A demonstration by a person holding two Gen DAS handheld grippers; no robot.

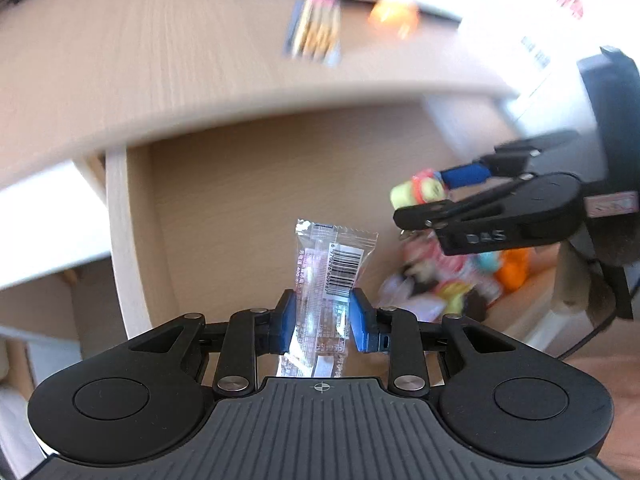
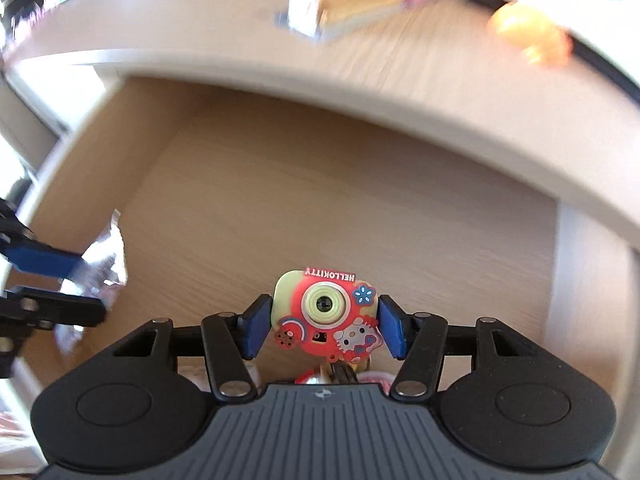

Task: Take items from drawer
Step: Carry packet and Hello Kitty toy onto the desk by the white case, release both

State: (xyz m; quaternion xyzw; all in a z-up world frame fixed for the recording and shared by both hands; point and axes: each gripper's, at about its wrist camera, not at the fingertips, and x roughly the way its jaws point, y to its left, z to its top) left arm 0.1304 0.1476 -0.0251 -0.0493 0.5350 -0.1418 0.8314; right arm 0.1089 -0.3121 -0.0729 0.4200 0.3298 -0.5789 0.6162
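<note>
The open wooden drawer (image 1: pixel 248 184) lies below both grippers. My left gripper (image 1: pixel 324 304) is shut on a clear plastic packet (image 1: pixel 336 256) with a barcode, held upright above the drawer floor. My right gripper (image 2: pixel 324 320) is shut on a red and yellow Hello Kitty toy camera (image 2: pixel 324 304), a blue pad against each side. In the left wrist view the right gripper (image 1: pixel 424 200) hangs at the right with the toy camera (image 1: pixel 404 196) at its tips. In the right wrist view the left gripper (image 2: pixel 80 280) and the packet (image 2: pixel 104 248) show blurred at the left edge.
Several colourful small items (image 1: pixel 440 280) and an orange one (image 1: pixel 516 268) lie in the drawer's right part. The desk top's edge (image 2: pixel 360 92) overhangs the drawer's back. On the desk are a pack of pencils (image 1: pixel 316 28) and an orange object (image 1: pixel 392 16).
</note>
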